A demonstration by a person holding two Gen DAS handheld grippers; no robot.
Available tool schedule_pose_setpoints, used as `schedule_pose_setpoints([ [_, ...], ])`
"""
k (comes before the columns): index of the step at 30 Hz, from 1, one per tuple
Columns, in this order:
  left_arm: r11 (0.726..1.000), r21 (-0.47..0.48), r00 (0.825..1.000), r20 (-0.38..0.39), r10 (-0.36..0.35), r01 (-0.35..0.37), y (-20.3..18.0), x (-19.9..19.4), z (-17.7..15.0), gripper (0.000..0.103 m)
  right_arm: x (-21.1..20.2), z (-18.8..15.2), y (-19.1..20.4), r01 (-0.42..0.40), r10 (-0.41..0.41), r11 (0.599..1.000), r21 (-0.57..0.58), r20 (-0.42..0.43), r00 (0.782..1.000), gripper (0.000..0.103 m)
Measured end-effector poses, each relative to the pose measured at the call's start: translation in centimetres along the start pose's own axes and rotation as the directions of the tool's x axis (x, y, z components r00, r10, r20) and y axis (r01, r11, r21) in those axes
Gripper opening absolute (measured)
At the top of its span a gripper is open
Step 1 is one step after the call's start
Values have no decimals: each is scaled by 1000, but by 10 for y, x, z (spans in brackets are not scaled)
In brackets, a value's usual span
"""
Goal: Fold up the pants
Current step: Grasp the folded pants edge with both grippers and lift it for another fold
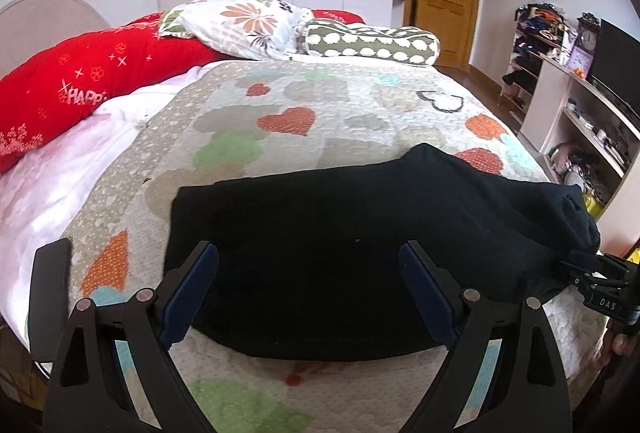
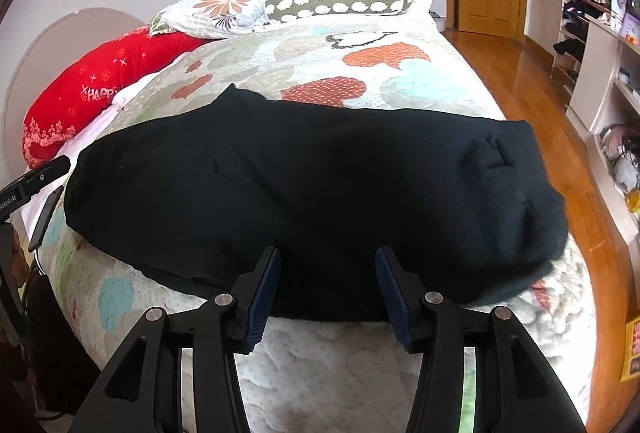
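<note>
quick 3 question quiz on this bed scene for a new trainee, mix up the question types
1. True or false: the black pants lie on the bed cover.
2. Which hand-held gripper stands wider open? A left B right
3. Fill in: the long red pillow bears the word ____.

Key: 1 true. 2 A; neither holds cloth. 3 HAPPY, its last letter hidden in a fold.

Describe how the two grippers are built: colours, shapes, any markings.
Both grippers are alike. The left gripper and right gripper each have two matte black, angular linkage arms joined by round silver pivot pins, ending in flat fingers faced with dark blue ribbed pads. White lettering shows on the black bodies, only partly readable. No cables or sleeves show.
</note>
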State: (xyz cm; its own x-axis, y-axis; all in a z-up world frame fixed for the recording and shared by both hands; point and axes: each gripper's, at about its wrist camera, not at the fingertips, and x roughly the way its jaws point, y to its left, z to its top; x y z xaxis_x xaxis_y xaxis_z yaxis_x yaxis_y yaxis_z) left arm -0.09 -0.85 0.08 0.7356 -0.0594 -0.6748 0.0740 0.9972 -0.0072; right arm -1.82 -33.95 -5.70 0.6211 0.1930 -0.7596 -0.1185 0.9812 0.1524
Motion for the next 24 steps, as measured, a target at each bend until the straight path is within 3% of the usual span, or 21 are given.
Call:
schedule_pose_setpoints([
  [9, 997, 45, 998, -11, -59, 60, -37, 9, 7, 93, -14, -7, -34, 29, -30, 998, 60, 7, 1000, 51],
  [15, 977, 110, 982, -64, -179, 185, -82, 27, 11, 93, -25, -14, -54, 54, -56, 994, 99, 14, 998, 51],
  [19, 937, 153, 946, -136, -295, 314, -121, 48, 19, 93, -31, -22, -74, 74, -76, 986, 153, 9, 997, 55],
  [22, 906, 170, 914, -196, -354, 387, -148, 63, 28, 93, -35, -27, -92, 11, -18, 975, 223, 29, 999, 55],
  [24, 873, 186, 883, -241, -404, 451, -170, 75, 38, 93, -35, -28, -101, -34, 23, 964, 265, 43, 999, 55],
])
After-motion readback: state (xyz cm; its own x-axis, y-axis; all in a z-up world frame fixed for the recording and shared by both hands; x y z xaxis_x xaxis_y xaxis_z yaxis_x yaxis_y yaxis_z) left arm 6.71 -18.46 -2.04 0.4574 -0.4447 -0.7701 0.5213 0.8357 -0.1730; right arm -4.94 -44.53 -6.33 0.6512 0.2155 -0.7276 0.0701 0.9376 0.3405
